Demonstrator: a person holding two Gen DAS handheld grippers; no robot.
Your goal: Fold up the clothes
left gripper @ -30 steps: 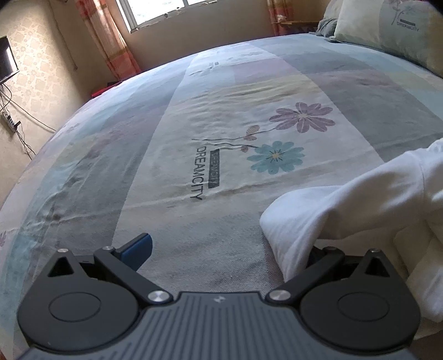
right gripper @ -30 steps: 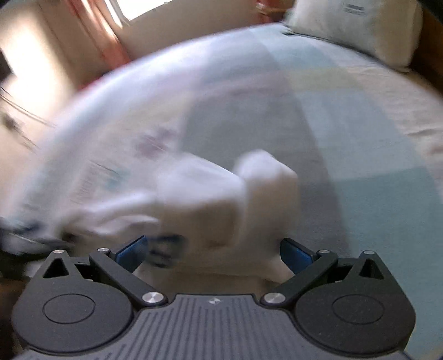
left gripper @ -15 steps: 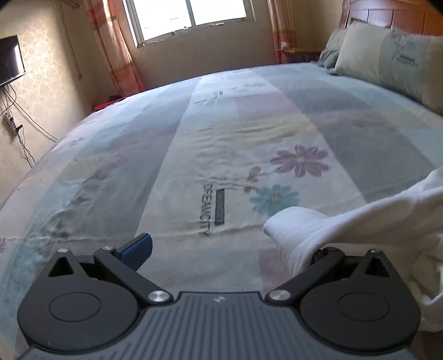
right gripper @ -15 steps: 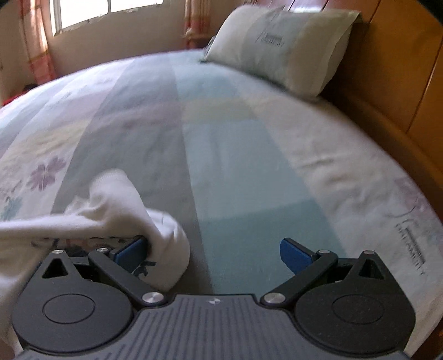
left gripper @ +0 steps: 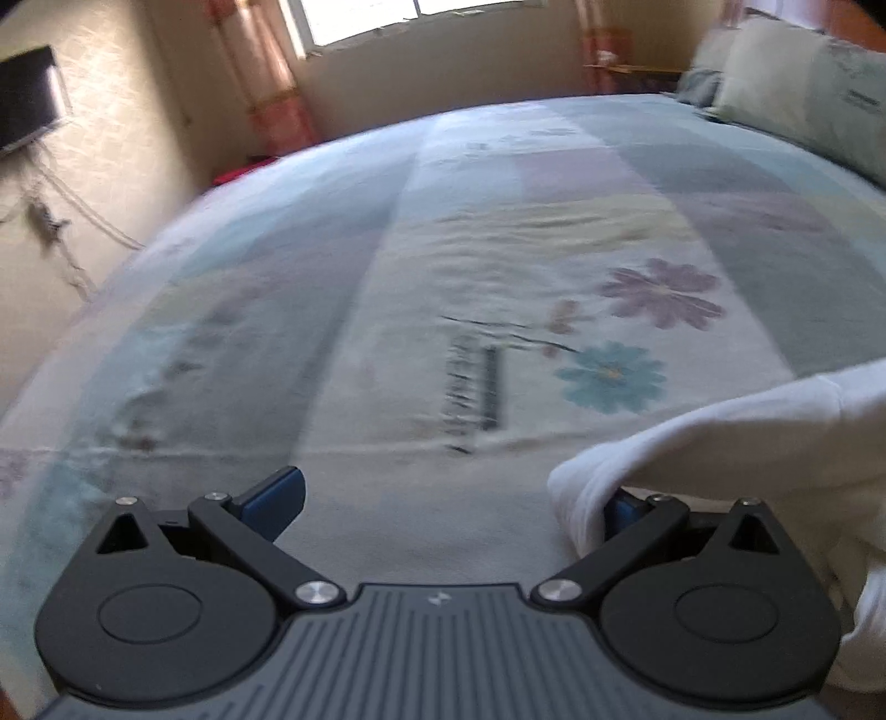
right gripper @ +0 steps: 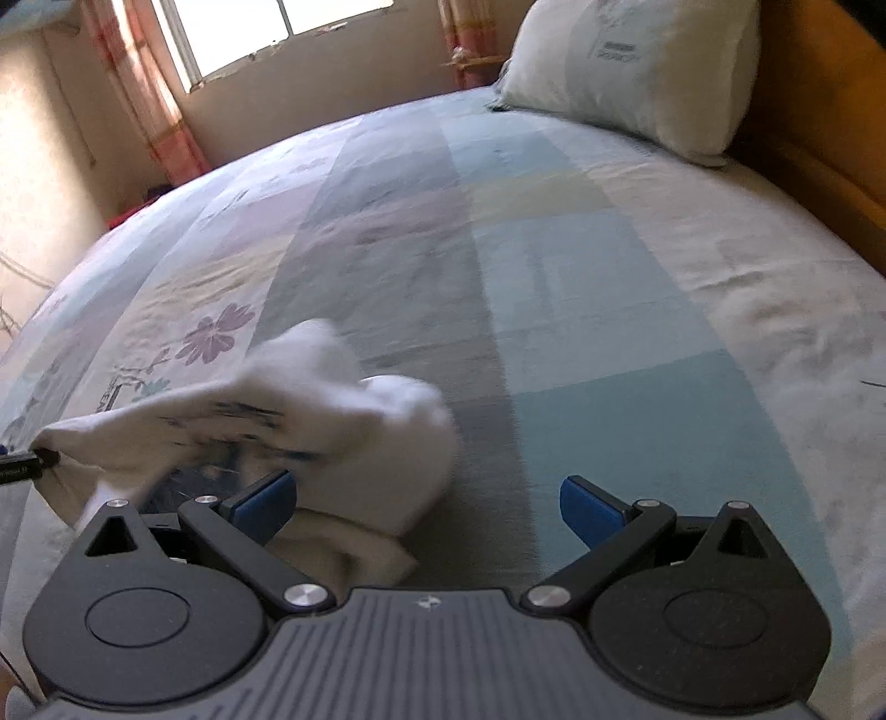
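Sunlit bedroom, a patchwork bedspread [left gripper: 498, 266] with printed flowers covering the bed. Both grippers hover low over it, jaws spread wide. A white garment [right gripper: 332, 410] lies bunched on the bedspread: it drapes over the right finger of the left gripper [left gripper: 454, 498], and sits against the left finger of the right gripper [right gripper: 426, 501]; whether either finger pinches cloth cannot be told. Ahead of the right gripper, to its right, a pillow [right gripper: 637, 66] leans on a wooden headboard [right gripper: 819, 111]. A window [left gripper: 387, 16] with curtains lies beyond.
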